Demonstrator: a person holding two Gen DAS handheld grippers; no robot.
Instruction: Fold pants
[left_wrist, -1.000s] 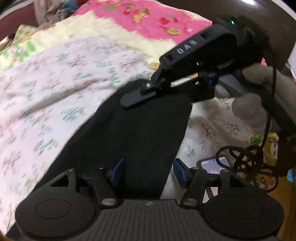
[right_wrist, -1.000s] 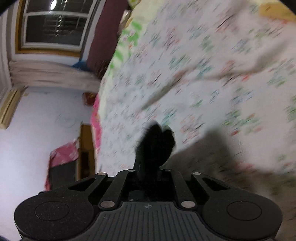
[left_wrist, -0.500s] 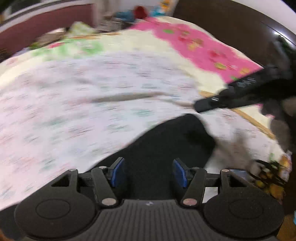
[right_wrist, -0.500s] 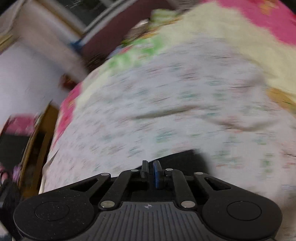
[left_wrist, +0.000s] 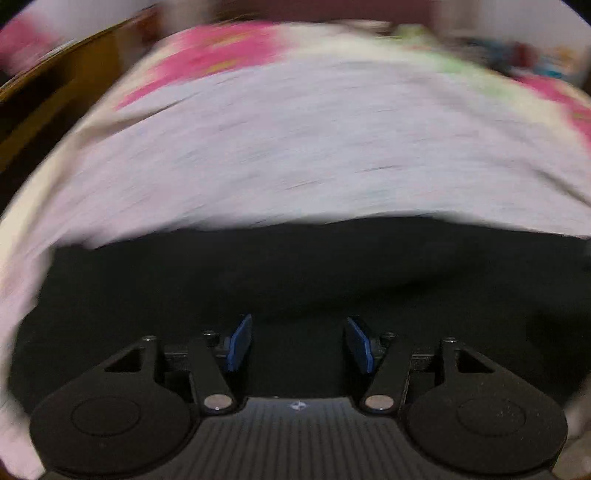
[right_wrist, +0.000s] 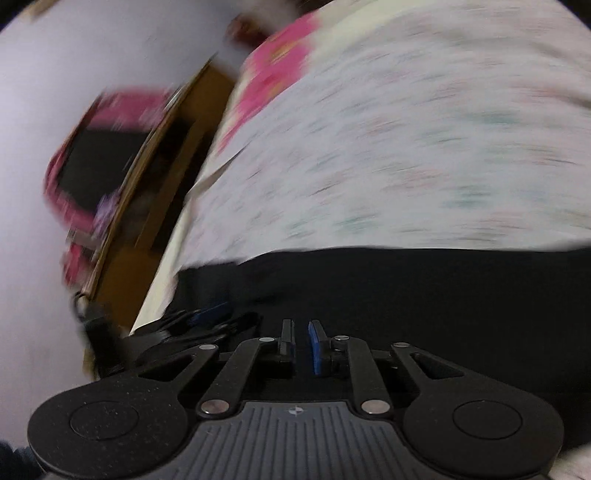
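The black pants (left_wrist: 295, 273) lie spread on the floral bedsheet and fill the lower half of the left wrist view; they also fill the lower right wrist view (right_wrist: 424, 295). My left gripper (left_wrist: 299, 343) is open, its blue pads wide apart just over the black cloth, holding nothing. My right gripper (right_wrist: 301, 345) has its pads almost together with a narrow gap; whether cloth sits between them is hidden. The left gripper's blue-padded fingers (right_wrist: 207, 314) show at the lower left of the right wrist view, at the pants' edge. Both views are motion-blurred.
The white floral sheet (left_wrist: 295, 147) covers the bed beyond the pants, with a pink and yellow quilt (left_wrist: 207, 51) at the far side. A brown wooden bed frame (right_wrist: 162, 177) and a pink-framed dark object (right_wrist: 99, 162) stand left of the bed.
Both grippers have swung round fast to the pants' other side. The left gripper is low over the broad black cloth. The right gripper has left the raised leg end and its pads have parted slightly.
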